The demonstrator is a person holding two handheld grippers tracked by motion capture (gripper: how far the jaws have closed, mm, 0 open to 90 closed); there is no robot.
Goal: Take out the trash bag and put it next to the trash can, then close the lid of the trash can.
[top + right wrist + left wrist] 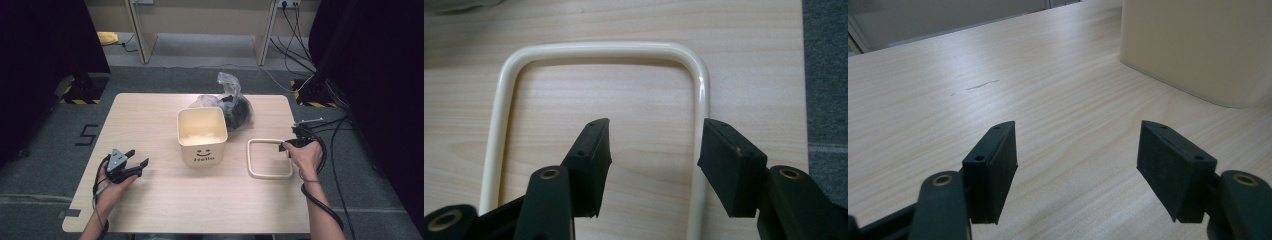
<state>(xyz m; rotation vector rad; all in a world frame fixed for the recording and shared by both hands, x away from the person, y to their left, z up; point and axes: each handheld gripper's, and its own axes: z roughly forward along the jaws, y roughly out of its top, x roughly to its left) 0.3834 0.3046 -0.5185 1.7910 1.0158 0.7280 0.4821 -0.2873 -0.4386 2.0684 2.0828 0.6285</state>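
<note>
1. At the table's (pixel 150 210) left, the left gripper (pixel 136 167) rests low over the bare wood in the person's left hand (pixel 112 182), jaws spread wide and holding nothing; in the left gripper view the cream bin's wall (pixel 1198 45) stands ahead and to the right of it.
2. At centre sits the open cream bin (pixel 202 136), marked with a smiley face and "Hello", with a crumpled plastic bag (pixel 231 102) touching its far right corner.
3. To the right, a cream square ring (pixel 270 158) lies flat on the wood, apart from the bin; it appears to be the bin's rim frame.
4. At the ring's far right corner, the right gripper (pixel 286 146) hangs just above it, jaws parted; in the right gripper view one side bar (pixel 702 150) runs between them, close against the right pad (pixel 729 167), not yet pinched.
5. The step in hand looks like the reach for the ring. The next move likely calls for settling the jaws astride that bar, closing firmly, and lifting the ring level.
</note>
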